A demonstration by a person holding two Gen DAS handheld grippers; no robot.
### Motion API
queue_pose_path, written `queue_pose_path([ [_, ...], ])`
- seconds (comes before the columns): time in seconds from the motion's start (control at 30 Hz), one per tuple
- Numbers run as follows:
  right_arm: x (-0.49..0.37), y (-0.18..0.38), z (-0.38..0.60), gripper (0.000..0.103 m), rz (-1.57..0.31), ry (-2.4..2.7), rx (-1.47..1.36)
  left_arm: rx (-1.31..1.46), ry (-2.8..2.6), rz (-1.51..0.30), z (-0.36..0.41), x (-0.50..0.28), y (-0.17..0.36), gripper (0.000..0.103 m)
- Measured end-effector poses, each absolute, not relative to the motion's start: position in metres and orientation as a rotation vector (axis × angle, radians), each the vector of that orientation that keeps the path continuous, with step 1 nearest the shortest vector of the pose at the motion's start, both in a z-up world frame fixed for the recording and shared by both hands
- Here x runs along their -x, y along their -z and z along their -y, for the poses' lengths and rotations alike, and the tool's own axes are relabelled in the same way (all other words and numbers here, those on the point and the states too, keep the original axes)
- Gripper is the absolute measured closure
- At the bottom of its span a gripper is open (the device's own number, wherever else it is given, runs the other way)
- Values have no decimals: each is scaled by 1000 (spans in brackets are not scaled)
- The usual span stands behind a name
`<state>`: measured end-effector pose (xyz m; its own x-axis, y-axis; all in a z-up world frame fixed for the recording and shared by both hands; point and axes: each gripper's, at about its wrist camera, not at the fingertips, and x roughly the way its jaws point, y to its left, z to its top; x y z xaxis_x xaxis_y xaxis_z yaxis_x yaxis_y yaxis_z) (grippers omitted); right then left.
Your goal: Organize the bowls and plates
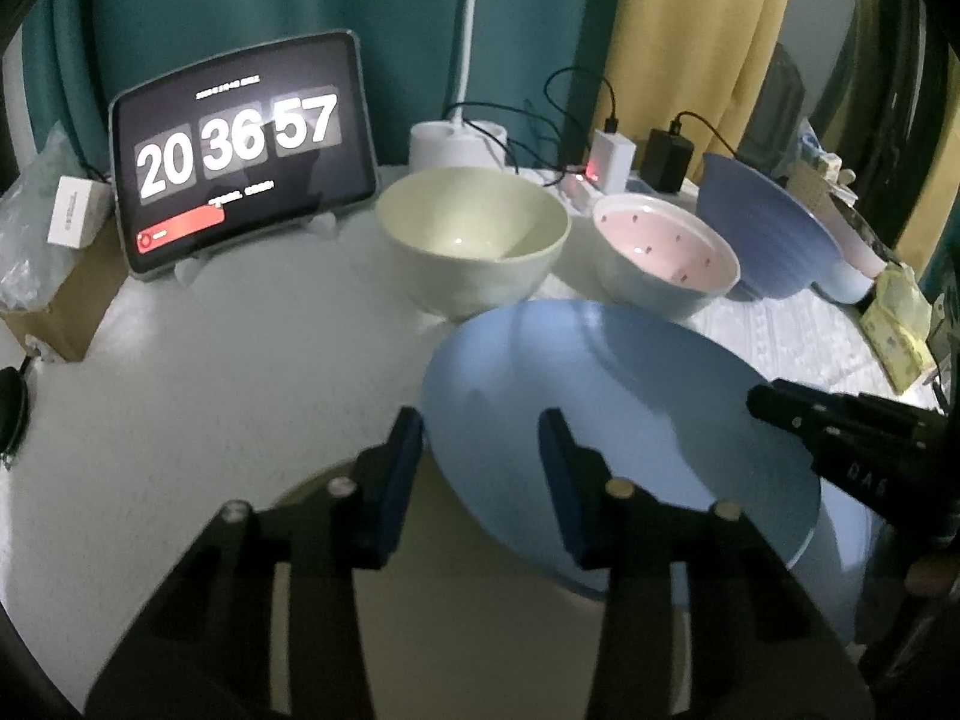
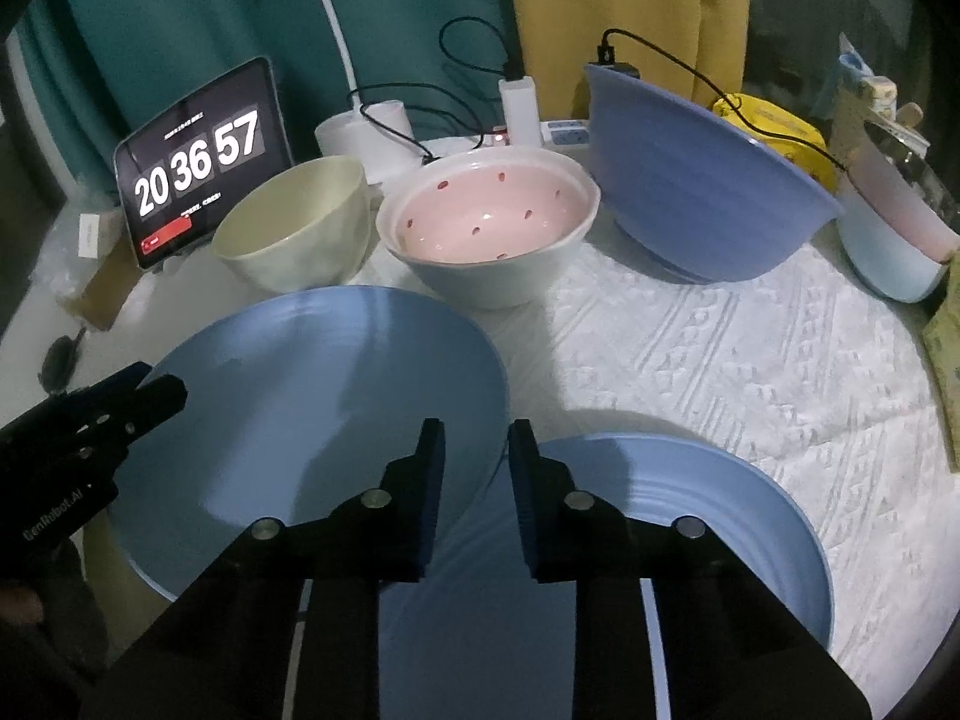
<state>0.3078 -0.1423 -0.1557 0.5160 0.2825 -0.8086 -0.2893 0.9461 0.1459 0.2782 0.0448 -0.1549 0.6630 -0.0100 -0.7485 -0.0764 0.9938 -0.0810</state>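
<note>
A light blue plate (image 1: 624, 414) (image 2: 312, 420) is held tilted above the table. My left gripper (image 1: 480, 444) has its jaws apart, one on each side of the plate's left rim. My right gripper (image 2: 474, 450) straddles the plate's right rim with a narrow gap; contact is unclear. A second blue plate (image 2: 708, 522) lies below it. Behind stand a cream bowl (image 1: 474, 240) (image 2: 300, 228), a pink-lined bowl (image 1: 666, 252) (image 2: 486, 228) and a large blue bowl (image 1: 774, 222) (image 2: 708, 180).
A tablet clock (image 1: 240, 156) (image 2: 198, 162) stands at the back left beside a cardboard box (image 1: 54, 300). Chargers and cables (image 1: 612, 162) lie behind the bowls. A pale cup (image 2: 894, 246) and a yellow packet (image 1: 894, 324) sit at the right.
</note>
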Motion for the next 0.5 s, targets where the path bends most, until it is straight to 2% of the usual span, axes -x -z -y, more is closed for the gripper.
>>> queue_pose_path([
  [0.5,-285,142,154,88,-932,-316,16,71,-22,-801,-31,-254,138,62],
])
